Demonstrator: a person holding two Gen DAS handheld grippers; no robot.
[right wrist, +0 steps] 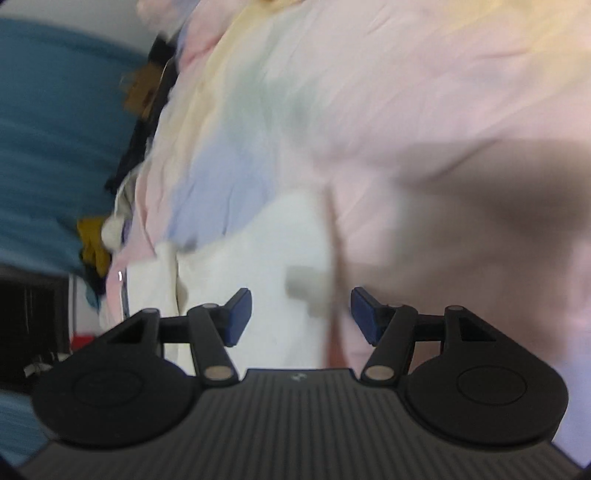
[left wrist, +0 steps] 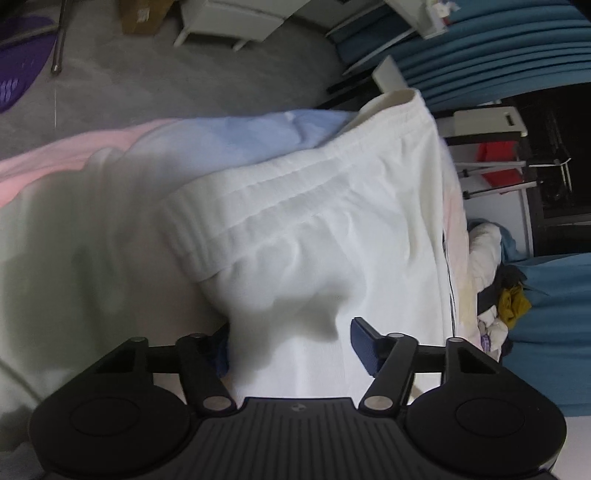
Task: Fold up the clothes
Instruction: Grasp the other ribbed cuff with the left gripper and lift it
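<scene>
A white garment (left wrist: 332,229) with a ribbed elastic waistband (left wrist: 280,184) lies spread on a pastel bed sheet (left wrist: 74,221) of pink, blue and green patches. My left gripper (left wrist: 291,350) points down at it, a raised fold of the white cloth standing between its jaws. Its right blue pad (left wrist: 364,345) shows bare beside the cloth; the left pad is mostly hidden behind the fold. In the blurred right wrist view, my right gripper (right wrist: 302,317) is open over the edge of the white garment (right wrist: 258,251), where it meets the pink sheet (right wrist: 406,129). Nothing sits in its jaws.
A heap of mixed clothes (left wrist: 495,295) lies past the bed's edge, also seen as a clothes heap (right wrist: 96,240) in the right wrist view. Teal fabric (left wrist: 517,55), white furniture (left wrist: 229,22), a red box (left wrist: 495,162) and grey floor (left wrist: 184,81) surround the bed.
</scene>
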